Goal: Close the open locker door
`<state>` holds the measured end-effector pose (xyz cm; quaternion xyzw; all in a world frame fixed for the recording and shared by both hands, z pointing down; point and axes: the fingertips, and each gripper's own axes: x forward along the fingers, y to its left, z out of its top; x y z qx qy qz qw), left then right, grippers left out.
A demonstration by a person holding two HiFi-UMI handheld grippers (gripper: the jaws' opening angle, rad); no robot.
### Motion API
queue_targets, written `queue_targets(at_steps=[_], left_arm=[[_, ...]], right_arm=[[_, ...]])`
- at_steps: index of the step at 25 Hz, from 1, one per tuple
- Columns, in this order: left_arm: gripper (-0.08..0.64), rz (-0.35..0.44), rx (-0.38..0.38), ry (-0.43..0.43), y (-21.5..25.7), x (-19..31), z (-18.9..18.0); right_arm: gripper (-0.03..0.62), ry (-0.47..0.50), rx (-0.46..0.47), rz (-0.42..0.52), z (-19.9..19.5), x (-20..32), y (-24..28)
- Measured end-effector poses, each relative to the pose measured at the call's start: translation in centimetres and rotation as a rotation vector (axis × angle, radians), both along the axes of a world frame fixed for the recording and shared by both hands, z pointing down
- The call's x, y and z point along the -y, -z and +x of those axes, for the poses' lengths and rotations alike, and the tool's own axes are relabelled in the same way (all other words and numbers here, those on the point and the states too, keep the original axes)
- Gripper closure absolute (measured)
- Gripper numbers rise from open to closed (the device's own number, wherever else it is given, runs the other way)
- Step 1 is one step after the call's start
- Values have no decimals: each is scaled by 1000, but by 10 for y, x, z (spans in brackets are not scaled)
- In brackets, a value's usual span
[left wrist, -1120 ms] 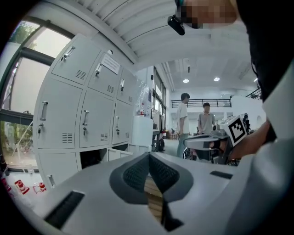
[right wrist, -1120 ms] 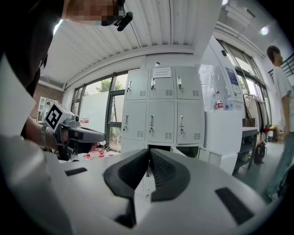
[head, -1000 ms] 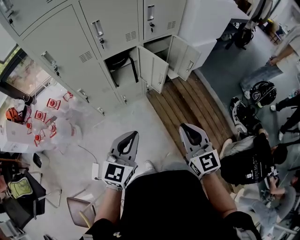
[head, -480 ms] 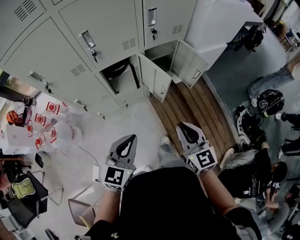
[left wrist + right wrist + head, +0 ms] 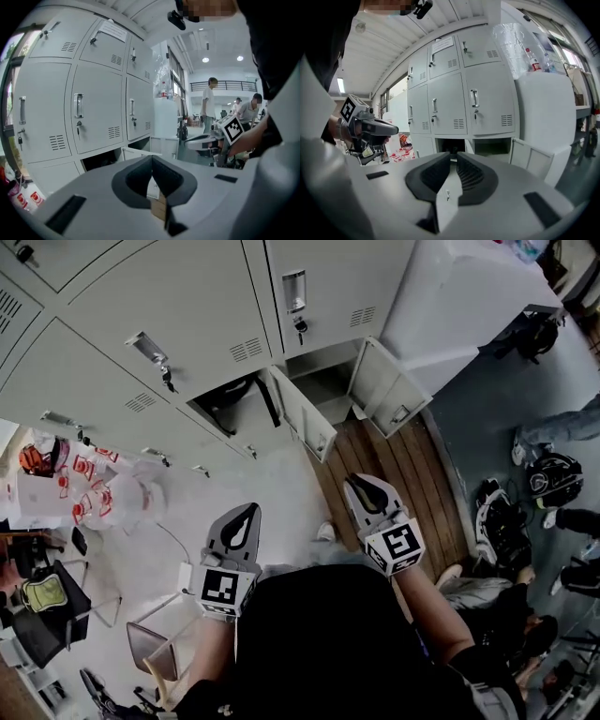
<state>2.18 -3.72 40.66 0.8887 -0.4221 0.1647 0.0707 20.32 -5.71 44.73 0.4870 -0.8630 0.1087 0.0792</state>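
- The lockers point(image 5: 187, 306) fill the top of the head view. Two bottom-row doors stand open side by side, and I cannot tell which one the task means. Shutting only one could leave the job half done.
- The left door point(image 5: 307, 418) swings out from a bay holding a dark bag point(image 5: 230, 399). If the bag's strap lies across the sill, I judge the door could spring back unlatched.
- The right door point(image 5: 394, 395) hangs open toward the right, well apart from both grippers. A push near its hinge edge would likely slip off.
- Left gripper point(image 5: 247, 514): low, near my body, jaws together, empty.
- Right gripper point(image 5: 358, 484): jaws almost together and starting to part, nothing between them. A parted tip could snag a door edge.
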Motion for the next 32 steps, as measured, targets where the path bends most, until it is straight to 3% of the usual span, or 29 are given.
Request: queue_targets(at_steps=[4,7,11,26,32], left_arm=[[538,-33,31,61,-9,12,3],[538,-50,40,101,-15,16,2],[538,-67,36,146,-19,20,-4],[538,-102,52,170,-30,23,-53],[538,-116,50,160,-31,23,-89]], right_arm=[[549,54,-15,-29,10,29,-26],[480,99,-23,-73,10,48,-46],[462,114,-64,-110,10,69,-68],[456,58,-148,-202,-4,105,-120],[485,59,-150,-203,-36,96,-118]])
